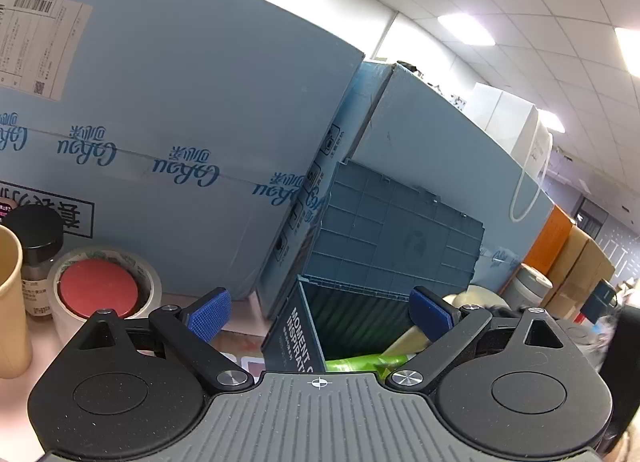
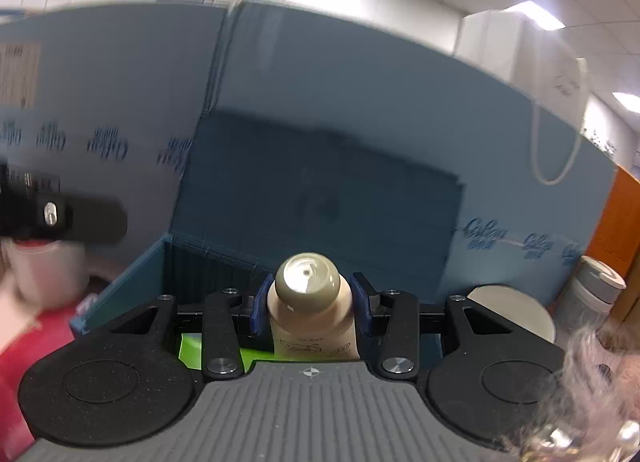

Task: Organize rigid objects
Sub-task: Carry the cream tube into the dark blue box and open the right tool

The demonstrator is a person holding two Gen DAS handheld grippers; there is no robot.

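Closest in, the right gripper (image 2: pixel 308 308) pinches a small beige bottle (image 2: pixel 310 322) by its sides, rounded cap (image 2: pixel 308 282) pointing forward, so it is carried lengthwise and would likely be laid down inside rather than stood up. It hangs just over the near edge of the blue storage bin (image 2: pixel 132 282), the landmark here, whose raised lid (image 2: pixel 320 189) leans back against the blue cartons (image 2: pixel 400 81) behind it. Something bright green (image 2: pixel 192 346) already lies inside the bin, beneath the bottle. The left gripper (image 1: pixel 320 312) hovers at the bin's near edge too, its blue pads (image 1: pixel 210 312) spread wide with nothing between them; I judge it is waiting, leaving room for the drop. To the bin's left on the table (image 1: pixel 44 346) sit a tape roll (image 1: pixel 106 288), a dark-capped jar (image 1: pixel 36 246) and a paper cup (image 1: pixel 10 298), probably still to be sorted.
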